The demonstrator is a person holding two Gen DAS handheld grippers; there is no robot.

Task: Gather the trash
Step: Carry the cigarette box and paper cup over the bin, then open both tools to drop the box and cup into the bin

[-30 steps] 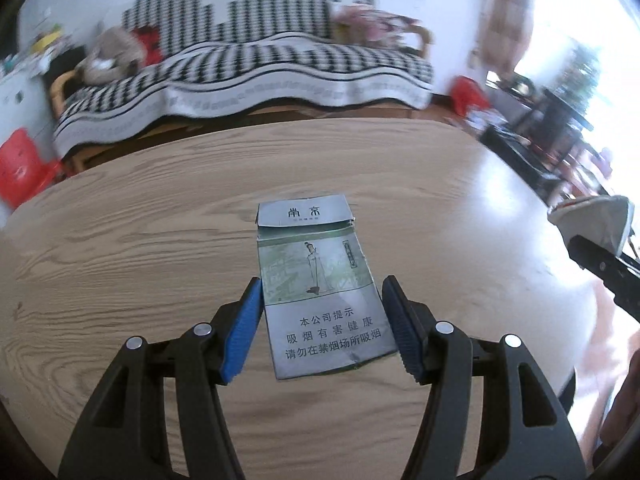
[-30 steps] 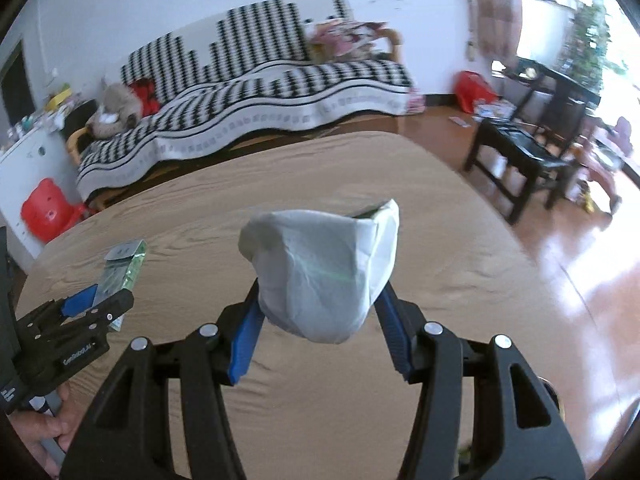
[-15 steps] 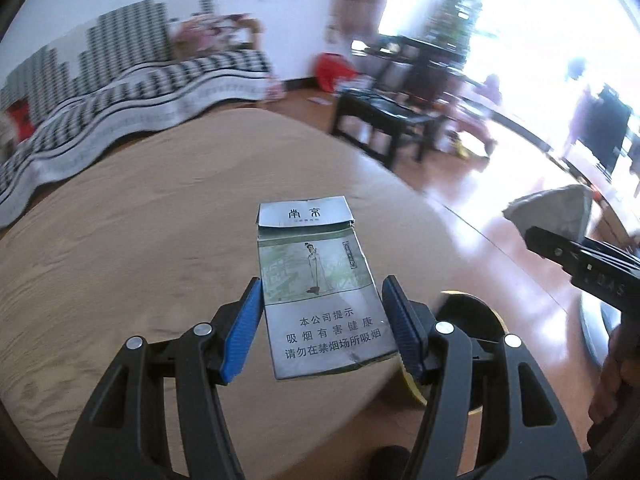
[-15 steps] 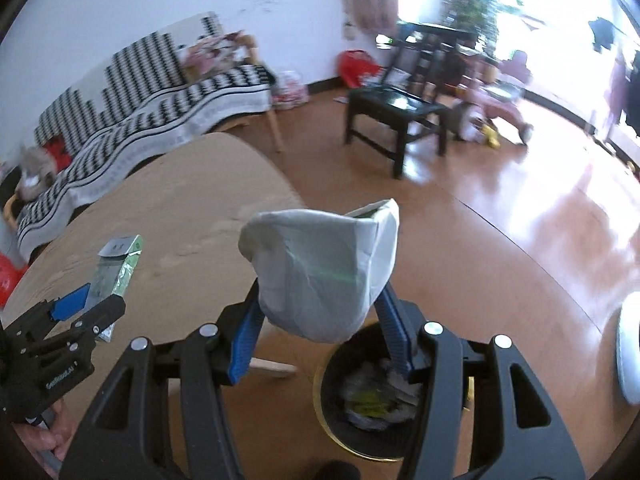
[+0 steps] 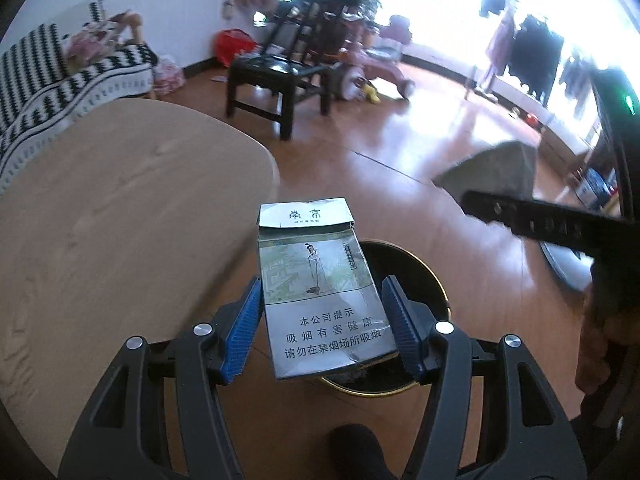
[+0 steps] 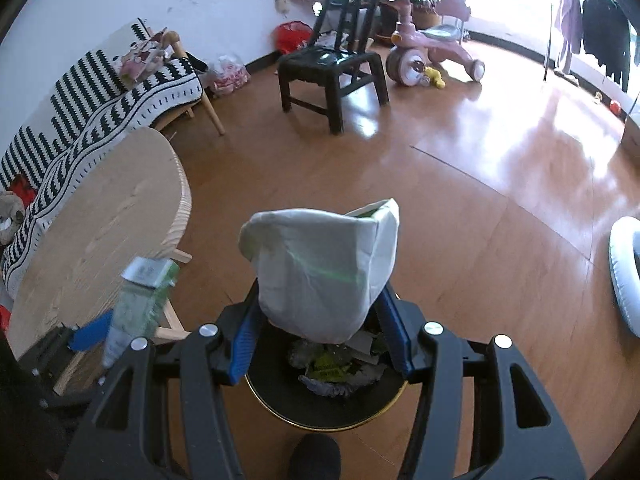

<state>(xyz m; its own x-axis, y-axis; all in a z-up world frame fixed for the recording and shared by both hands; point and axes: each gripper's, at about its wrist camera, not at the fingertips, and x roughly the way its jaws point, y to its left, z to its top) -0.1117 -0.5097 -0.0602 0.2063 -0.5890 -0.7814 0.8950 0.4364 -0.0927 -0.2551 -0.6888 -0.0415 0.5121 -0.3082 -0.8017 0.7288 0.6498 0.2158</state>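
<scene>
Now both grippers hang above the black bin (image 6: pixel 326 412) on the floor beside the counter (image 5: pixel 120 220), where a second ago both were over the counter with the striped sofa behind it. The swing puts the collected trash in place for dropping; in my judgement only the release is left.

The left gripper (image 5: pixel 322 320) is clamped on a flattened cigarette pack (image 5: pixel 320 280), its blue pads pressed to the pack's two long edges, the flip lid bent open at the far end. The right gripper (image 6: pixel 320 320) is clamped on a crumpled white packet (image 6: pixel 324 268).

The right wrist view looks straight into the bin and shows paper scraps and a yellow-green wrapper already lying there; it also catches the pack edge-on, left of the bin. The left wrist view hides the bin's contents behind the pack, showing only its gold rim, yet alone shows the pack's printed face.
</scene>
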